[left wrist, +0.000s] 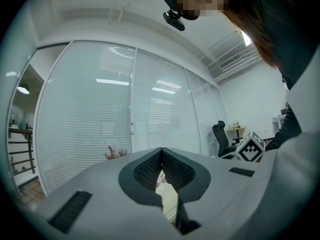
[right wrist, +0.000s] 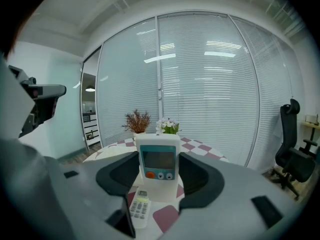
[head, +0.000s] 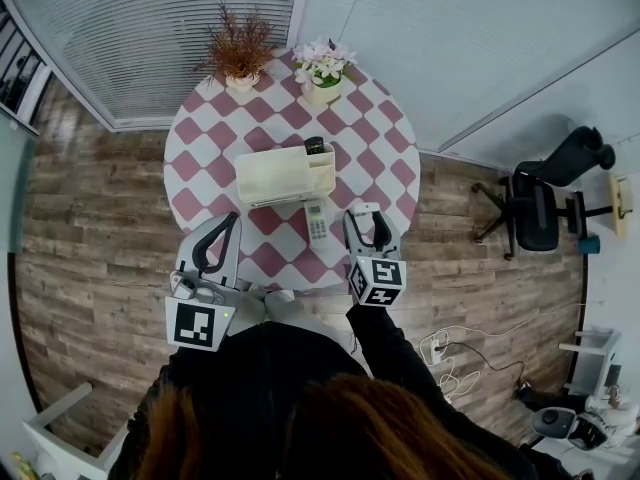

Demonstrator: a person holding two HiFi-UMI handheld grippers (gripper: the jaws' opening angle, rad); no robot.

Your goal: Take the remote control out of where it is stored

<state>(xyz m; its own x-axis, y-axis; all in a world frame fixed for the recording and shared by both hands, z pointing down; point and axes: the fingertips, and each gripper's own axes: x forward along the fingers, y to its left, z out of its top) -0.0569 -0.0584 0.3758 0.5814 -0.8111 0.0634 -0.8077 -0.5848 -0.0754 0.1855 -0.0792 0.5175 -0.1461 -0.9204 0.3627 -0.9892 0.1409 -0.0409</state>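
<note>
Gripping remote above bench: slip hazard

Risks, judged: the smooth casing may pivot or slip from the hold. It could then drop onto the second remote (head: 316,220) lying just beside, or off the bench (head: 200,158).

Item: remote (right wrist: 158,160), white, with teal face, grey screen, one orange button and two pale ones. It stands upright between the right gripper (head: 364,215) fingers, which clamp its sides, above the bench's near side and apart from the box (head: 280,176).

Left gripper (left wrist: 162,154): fingers closed, empty.

Also: dark remote (head: 314,146) standing in the box.
</note>
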